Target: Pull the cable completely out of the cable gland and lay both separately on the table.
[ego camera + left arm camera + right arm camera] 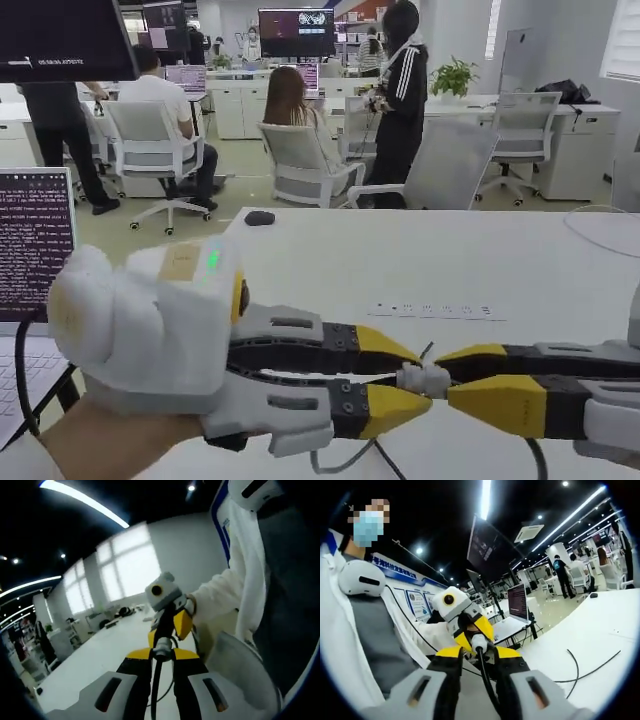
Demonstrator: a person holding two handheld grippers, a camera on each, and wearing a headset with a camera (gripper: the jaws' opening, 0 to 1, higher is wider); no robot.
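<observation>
2 jaws of the left gripper [412,381] clamp the cable gland [426,379]; the right gripper [451,378] pinches the cable [486,678] beside it.

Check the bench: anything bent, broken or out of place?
Nothing stands out. The left tool holds the white gland above the table, the right tool grips the black cable beside it, and the slack hangs down loosely.

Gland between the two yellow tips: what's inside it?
A black cable runs into the white gland. How far it reaches inside cannot be seen; the gland's own shell covers it.
</observation>
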